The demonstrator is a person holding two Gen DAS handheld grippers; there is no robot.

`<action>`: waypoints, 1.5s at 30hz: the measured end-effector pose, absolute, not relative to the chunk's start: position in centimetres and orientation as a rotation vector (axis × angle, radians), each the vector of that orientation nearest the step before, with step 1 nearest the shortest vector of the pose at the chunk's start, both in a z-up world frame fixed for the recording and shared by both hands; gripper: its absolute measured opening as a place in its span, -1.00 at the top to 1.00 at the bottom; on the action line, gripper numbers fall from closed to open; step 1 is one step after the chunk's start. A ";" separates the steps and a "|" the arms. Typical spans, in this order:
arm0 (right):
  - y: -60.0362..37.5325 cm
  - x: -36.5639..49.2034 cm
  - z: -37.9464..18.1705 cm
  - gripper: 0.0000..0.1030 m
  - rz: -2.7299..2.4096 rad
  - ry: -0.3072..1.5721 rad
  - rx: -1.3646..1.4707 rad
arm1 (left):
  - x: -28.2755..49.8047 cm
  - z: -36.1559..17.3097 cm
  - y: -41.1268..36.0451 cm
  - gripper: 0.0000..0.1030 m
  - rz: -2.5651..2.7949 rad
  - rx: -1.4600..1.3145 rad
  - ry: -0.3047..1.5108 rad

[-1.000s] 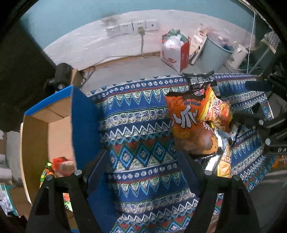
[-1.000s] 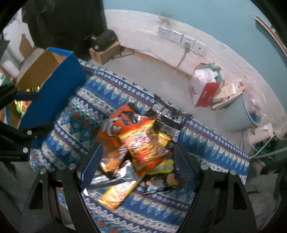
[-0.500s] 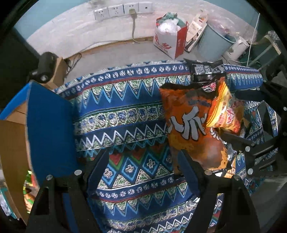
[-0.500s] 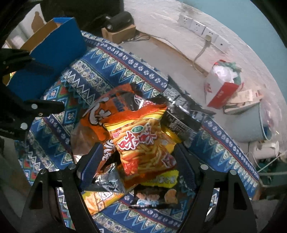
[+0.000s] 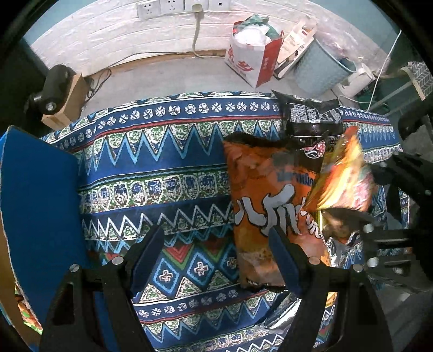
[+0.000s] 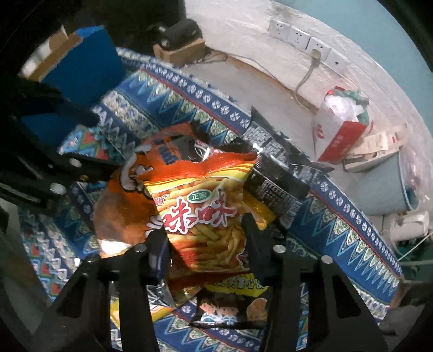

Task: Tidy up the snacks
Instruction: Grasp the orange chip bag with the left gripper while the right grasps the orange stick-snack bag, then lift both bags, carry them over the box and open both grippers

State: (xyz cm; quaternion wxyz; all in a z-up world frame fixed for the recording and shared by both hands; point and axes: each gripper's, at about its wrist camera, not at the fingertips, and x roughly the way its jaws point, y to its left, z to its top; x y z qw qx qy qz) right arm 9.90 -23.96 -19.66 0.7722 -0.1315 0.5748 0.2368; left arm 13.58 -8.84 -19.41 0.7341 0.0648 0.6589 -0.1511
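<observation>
A pile of snack bags lies on the patterned cloth [image 5: 162, 168]. On top is a red-yellow fries bag [image 6: 205, 214], blurred in the left wrist view [image 5: 343, 181]. Under it lie an orange chip bag [image 5: 259, 205] [image 6: 119, 211], a black bag [image 5: 311, 119] [image 6: 276, 184], and a black-yellow bag [image 6: 230, 303]. My right gripper [image 6: 204, 241] has its fingers on both sides of the fries bag's lower part. My left gripper [image 5: 216, 251] is open and empty over the cloth, its right finger [image 5: 284, 257] in front of the orange bag.
A cardboard box with blue flaps [image 5: 35, 195] [image 6: 81, 56] stands at the cloth's left end. Beyond the cloth are a red-white bag [image 5: 254, 59], a grey bin [image 5: 322, 67], a small camera on a box [image 5: 56, 86] and wall sockets [image 5: 184, 5].
Both grippers moved in on the snack pile. The right gripper's fingers narrowed around the fries bag, which now looks raised and blurred. The box slid toward the left edge.
</observation>
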 end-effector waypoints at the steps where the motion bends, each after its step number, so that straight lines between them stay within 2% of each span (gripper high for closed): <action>1: -24.5 9.9 -19.2 0.11 0.497 1.238 -0.259 | 13.6 -19.5 -8.8 -0.56 -0.327 0.135 1.455; 8: -27.5 9.5 -16.7 0.11 0.405 1.216 -0.064 | 13.6 -17.8 -8.5 -0.57 -0.297 0.098 1.424; 12: -28.5 9.0 -16.4 0.11 0.382 1.215 -0.024 | 13.3 -17.5 -8.6 -0.73 -0.314 0.011 1.420; 24: -30.8 8.9 -15.8 0.11 0.359 1.196 0.048 | 13.3 -23.0 -11.8 -0.73 -0.328 -0.110 1.556; 31: -31.4 9.2 -16.0 0.11 0.342 1.202 0.075 | 13.4 -23.8 -12.8 -0.76 -0.325 -0.093 1.533; 32: -31.4 9.2 -16.1 0.11 0.340 1.204 0.073 | 13.3 -23.7 -12.9 -0.69 -0.326 -0.083 1.526; 33: -31.4 9.2 -16.1 0.11 0.338 1.205 0.071 | 13.2 -23.6 -13.1 -0.54 -0.333 -0.073 1.511; 34: -31.4 9.2 -16.1 0.11 0.336 1.206 0.069 | 13.2 -23.5 -13.2 -0.18 -0.329 -0.059 1.502; 35: -31.3 9.3 -16.2 0.11 0.335 1.207 0.069 | 13.1 -23.3 -13.4 0.03 -0.326 -0.035 1.497; 39: -31.3 9.3 -16.1 0.11 0.336 1.205 0.062 | 13.0 -22.4 -12.7 0.19 -0.337 -0.030 1.483; 45: -30.5 9.2 -15.4 0.11 0.333 1.189 0.044 | 12.2 -20.1 -11.0 0.20 -0.306 0.031 1.417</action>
